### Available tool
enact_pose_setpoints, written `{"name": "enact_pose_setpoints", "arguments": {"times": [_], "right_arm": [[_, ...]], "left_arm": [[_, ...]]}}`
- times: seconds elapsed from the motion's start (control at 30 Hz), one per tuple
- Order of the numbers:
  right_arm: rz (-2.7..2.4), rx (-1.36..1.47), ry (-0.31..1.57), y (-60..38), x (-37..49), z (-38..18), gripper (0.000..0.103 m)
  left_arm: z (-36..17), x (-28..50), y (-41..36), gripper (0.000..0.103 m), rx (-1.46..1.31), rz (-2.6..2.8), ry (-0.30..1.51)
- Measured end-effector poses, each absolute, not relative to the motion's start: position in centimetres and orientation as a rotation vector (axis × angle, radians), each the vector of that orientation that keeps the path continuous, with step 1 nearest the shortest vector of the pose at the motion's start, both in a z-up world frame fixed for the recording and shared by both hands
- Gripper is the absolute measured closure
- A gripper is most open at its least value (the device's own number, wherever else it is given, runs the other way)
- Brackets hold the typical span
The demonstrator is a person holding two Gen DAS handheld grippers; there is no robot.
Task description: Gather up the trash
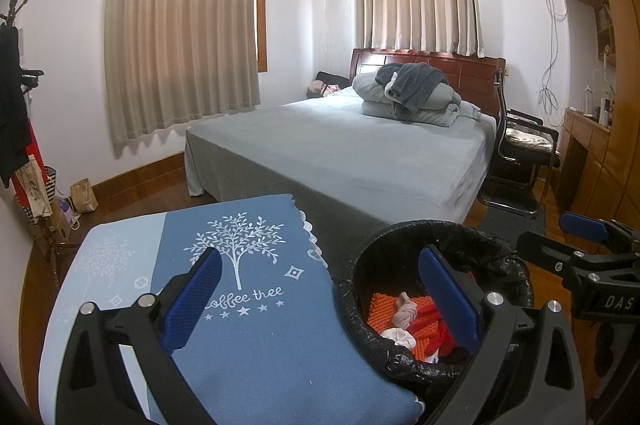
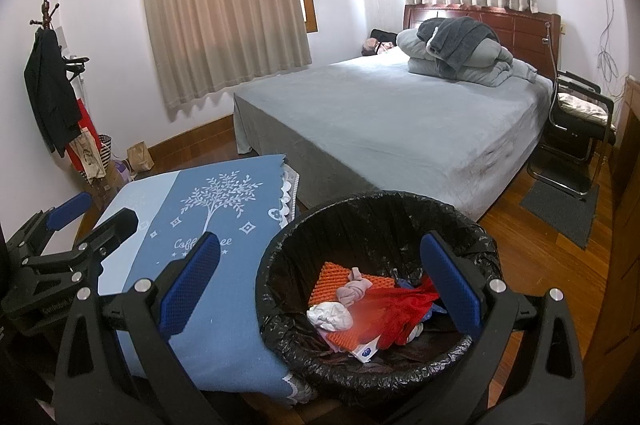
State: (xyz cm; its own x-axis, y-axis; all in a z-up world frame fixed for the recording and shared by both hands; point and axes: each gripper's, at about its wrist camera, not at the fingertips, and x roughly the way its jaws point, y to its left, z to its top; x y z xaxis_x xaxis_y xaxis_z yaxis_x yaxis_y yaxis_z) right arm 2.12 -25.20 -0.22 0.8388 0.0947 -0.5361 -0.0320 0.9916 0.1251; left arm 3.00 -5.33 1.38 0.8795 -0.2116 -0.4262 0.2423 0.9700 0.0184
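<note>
We hold both the left gripper (image 1: pixel 320 289) and the right gripper (image 2: pixel 320 281) with jaws wide and empty above the bin (image 2: pixel 472 237) beside the table (image 2: pixel 224 337). The trash (image 2: pixel 340 305) inside looks light, soft, crumpled; we would pinch a bunched fold.

Blue tree-print cloth (image 1: pixel 248 305) on a low table, under and ahead of the jaws. Grey bed (image 1: pixel 352 153) beyond, folded bedding (image 1: pixel 412 93) at its headboard. 2 curtained windows (image 1: pixel 180 37) behind. Black chair (image 1: pixel 520 153) right, coat rack (image 1: pixel 16 93) far left.
</note>
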Motion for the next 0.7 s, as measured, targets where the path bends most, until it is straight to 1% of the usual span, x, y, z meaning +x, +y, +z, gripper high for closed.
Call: {"name": "enact_pose_setpoints", "arguments": {"times": [0.7], "right_arm": [[0.070,0.117,0.579,-24.76,1.73,-0.39,0.005]], "left_arm": [[1.14,2.52,-4.86,0.006,0.070,-0.233,0.444]]}}
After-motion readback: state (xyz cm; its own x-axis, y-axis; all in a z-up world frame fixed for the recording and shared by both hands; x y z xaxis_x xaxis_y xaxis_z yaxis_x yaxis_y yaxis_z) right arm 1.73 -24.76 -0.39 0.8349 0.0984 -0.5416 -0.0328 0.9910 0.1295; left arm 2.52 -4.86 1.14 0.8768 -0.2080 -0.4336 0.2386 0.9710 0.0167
